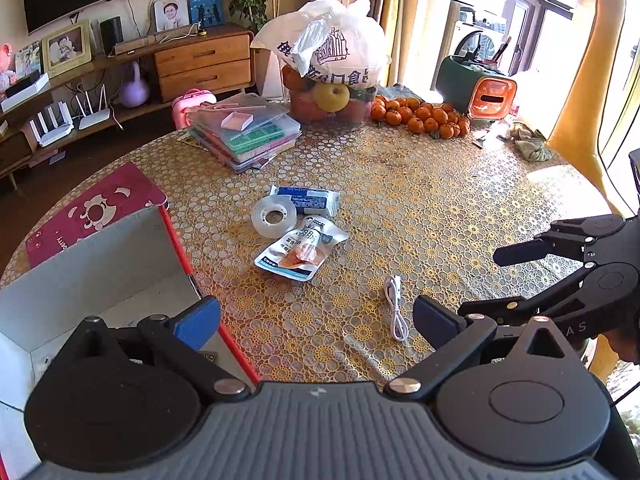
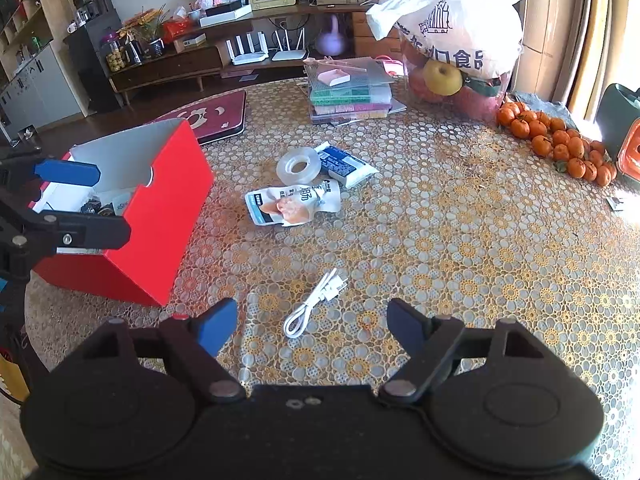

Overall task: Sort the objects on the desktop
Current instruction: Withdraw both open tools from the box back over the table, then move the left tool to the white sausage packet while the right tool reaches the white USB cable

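Note:
A red box (image 2: 160,216) with a white inside (image 1: 100,264) stands at the table's left, with small items in it. A clear tape roll (image 1: 274,216) (image 2: 299,168), a blue-white packet (image 1: 308,199) (image 2: 346,166) and a food pouch (image 1: 302,248) (image 2: 294,203) lie together mid-table. A coiled white cable (image 1: 395,307) (image 2: 316,300) lies nearer. My left gripper (image 1: 316,320) (image 2: 80,204) is open over the box's near corner, holding nothing. My right gripper (image 2: 312,326) (image 1: 496,280) is open just short of the cable, nothing between its fingers.
At the back of the patterned table (image 2: 460,240) stand stacked plastic cases (image 2: 350,92), a white bag over fruit (image 2: 452,32), a heap of mandarins (image 2: 560,144) and a green-orange container (image 1: 476,84). A maroon mat (image 1: 92,208) lies beyond the box. A crumpled cloth (image 1: 528,142) sits far right.

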The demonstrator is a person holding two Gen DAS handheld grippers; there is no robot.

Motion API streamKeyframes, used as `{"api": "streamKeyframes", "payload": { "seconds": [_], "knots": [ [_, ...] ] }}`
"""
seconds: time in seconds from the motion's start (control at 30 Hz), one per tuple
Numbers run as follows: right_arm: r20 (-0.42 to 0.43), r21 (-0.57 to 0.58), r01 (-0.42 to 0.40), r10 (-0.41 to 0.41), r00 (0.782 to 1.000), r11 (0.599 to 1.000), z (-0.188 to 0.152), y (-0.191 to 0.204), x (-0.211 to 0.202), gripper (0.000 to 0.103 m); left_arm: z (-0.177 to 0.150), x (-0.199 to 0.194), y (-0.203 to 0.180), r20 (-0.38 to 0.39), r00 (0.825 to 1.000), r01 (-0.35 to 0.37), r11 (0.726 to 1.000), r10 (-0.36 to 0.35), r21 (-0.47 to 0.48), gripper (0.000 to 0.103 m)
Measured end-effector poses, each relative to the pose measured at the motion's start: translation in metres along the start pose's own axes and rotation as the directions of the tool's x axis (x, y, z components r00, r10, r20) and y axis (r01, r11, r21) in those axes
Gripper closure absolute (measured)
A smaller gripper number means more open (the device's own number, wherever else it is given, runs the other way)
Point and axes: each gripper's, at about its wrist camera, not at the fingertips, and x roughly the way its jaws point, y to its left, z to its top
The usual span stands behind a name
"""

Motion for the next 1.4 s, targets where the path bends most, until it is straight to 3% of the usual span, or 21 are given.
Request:
{"api": "streamKeyframes", "payload": {
  "seconds": [0.53, 0.6, 0.87, 1.1, 1.4],
  "knots": [
    [-0.031, 0.012, 0.004, -0.003, 1.000, 1.000, -0.003, -0.005, 0.029, 0.023, 0.022, 0.043, -0.009, -0.034, 0.999, 0.005, 1.000, -0.005, 0.017, 0.000],
    [-0.030, 0.013, 0.007, -0.006, 1.000, 1.000, -0.002, -0.006, 0.032, 0.023, 0.027, 0.052, -0.008, -0.063, 0.998, 0.005, 1.000, -0.005, -0.009, 0.000],
    [-0.043, 0.013, 0.005, -0.005, 0.999, 1.000, -0.001, -0.011, 0.046, 0.023, 0.048, 0.076, -0.007, -0.065, 0.997, -0.035, 0.997, 0.031, -0.063, 0.000],
    [-0.047, 0.016, -0.007, 0.008, 0.999, 1.000, 0.002, -0.012, 0.054, 0.024, 0.060, 0.101, -0.009, -0.111, 0.994, -0.032, 0.995, 0.022, -0.089, 0.000],
    [-0.059, 0.018, -0.014, 0.015, 0.998, 1.000, 0.004, -0.013, 0.068, 0.024, 0.064, 0.139, -0.014, -0.168, 0.985, -0.037, 0.998, 0.026, -0.059, 0.000]
  ]
}}
